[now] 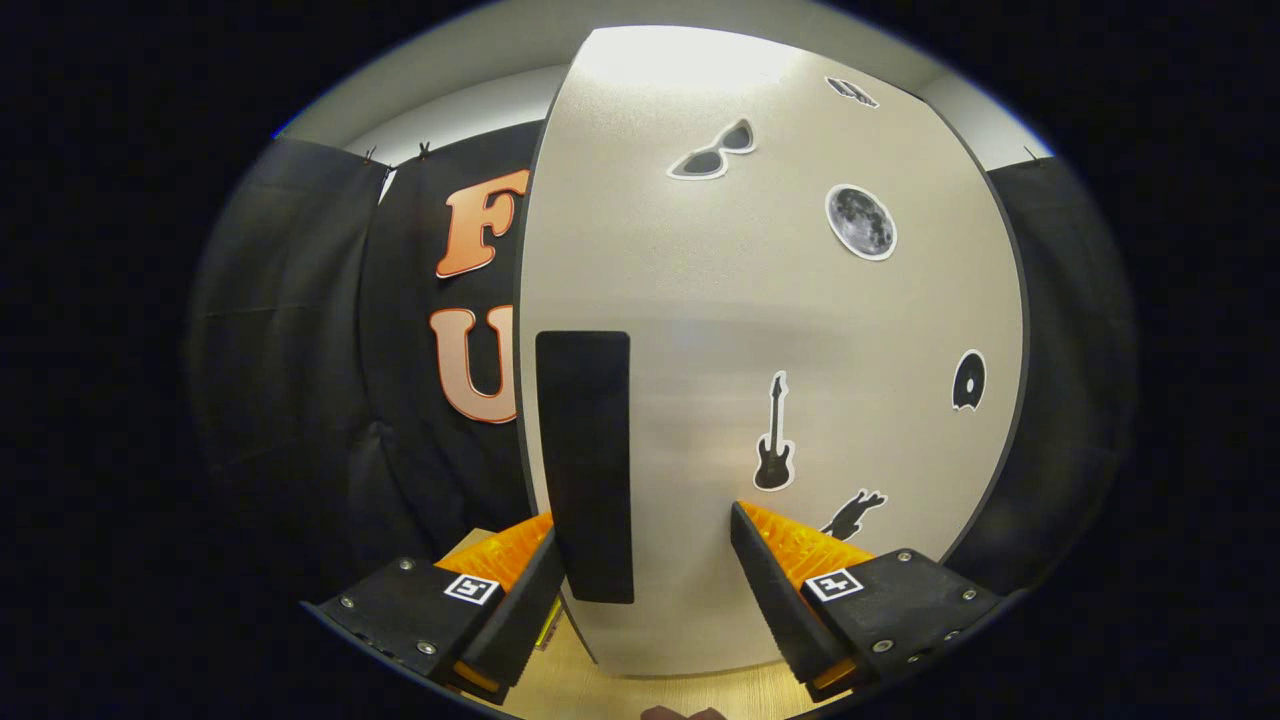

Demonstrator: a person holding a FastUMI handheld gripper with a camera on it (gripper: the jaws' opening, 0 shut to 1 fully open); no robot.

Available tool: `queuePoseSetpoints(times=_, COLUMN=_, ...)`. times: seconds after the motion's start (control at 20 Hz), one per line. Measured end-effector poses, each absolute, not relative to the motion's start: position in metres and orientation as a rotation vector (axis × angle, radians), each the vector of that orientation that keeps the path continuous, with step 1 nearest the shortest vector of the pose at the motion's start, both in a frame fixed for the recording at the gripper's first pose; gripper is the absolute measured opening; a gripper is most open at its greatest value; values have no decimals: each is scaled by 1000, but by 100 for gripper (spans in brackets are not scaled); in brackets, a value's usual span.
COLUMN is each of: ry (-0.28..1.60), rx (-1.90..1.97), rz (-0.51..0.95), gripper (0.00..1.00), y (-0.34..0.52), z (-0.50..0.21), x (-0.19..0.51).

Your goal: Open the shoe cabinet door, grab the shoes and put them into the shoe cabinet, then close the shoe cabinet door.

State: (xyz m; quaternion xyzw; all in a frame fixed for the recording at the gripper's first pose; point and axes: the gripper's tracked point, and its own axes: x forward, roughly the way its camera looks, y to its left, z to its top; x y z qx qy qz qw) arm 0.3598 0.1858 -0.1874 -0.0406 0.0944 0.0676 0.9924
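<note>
The hand-held gripper (648, 560) has its fingers spread either side of the tall black rectangular handle (585, 465) on the pale grey, sticker-dotted shoe cabinet door (790, 320) filling the frame's centre.

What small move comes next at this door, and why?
Probably close the gripper on the black handle. The fingers are open, the handle stands between them close to the left one, and the cabinet door looks shut.
</note>
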Motion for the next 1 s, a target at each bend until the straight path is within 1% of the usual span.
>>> queuePoseSetpoints(times=0.4, ry=187, rx=-78, rz=67, gripper=96, y=187, z=-186, x=368)
queuePoseSetpoints(times=0.55, ry=185, rx=-74, rz=61, gripper=96, y=190, z=-188, x=369)
queuePoseSetpoints(times=0.65, ry=183, rx=-60, rz=72, gripper=95, y=194, z=-182, x=366)
queuePoseSetpoints(times=0.8, ry=179, rx=-38, rz=84, gripper=95, y=191, z=-171, x=348)
queuePoseSetpoints(times=1.0, ry=183, rx=-8, rz=84, gripper=95, y=175, z=-158, x=302)
